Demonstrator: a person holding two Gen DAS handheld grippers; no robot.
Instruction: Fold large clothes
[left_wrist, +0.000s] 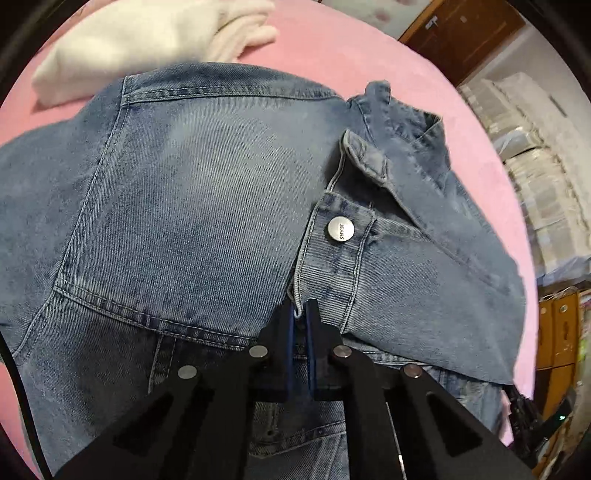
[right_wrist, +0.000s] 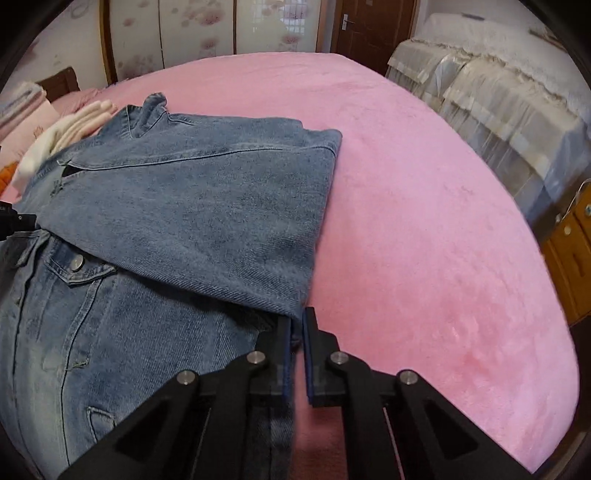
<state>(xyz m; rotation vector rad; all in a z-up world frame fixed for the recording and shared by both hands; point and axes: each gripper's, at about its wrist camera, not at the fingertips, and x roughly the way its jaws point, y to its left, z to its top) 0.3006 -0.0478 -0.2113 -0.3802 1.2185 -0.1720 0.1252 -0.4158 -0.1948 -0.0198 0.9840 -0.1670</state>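
A blue denim jacket (left_wrist: 192, 192) lies partly folded on the pink bed cover (left_wrist: 369, 55). In the left wrist view a sleeve lies across it, its cuff bearing a metal button (left_wrist: 341, 229). My left gripper (left_wrist: 300, 310) is shut on the near corner of that cuff. In the right wrist view the jacket (right_wrist: 192, 206) has a folded panel lying over its front. My right gripper (right_wrist: 297, 323) is shut on the near right corner of that panel, at the jacket's edge beside the bare pink cover (right_wrist: 424, 221).
A white folded garment (left_wrist: 140, 48) lies beyond the jacket, also in the right wrist view as the white garment (right_wrist: 70, 129). Pillows (right_wrist: 22, 107) sit far left. A cream-covered bed (right_wrist: 498, 96), a wooden cabinet (right_wrist: 569, 254) and a door (right_wrist: 369, 26) stand past the bed's edge.
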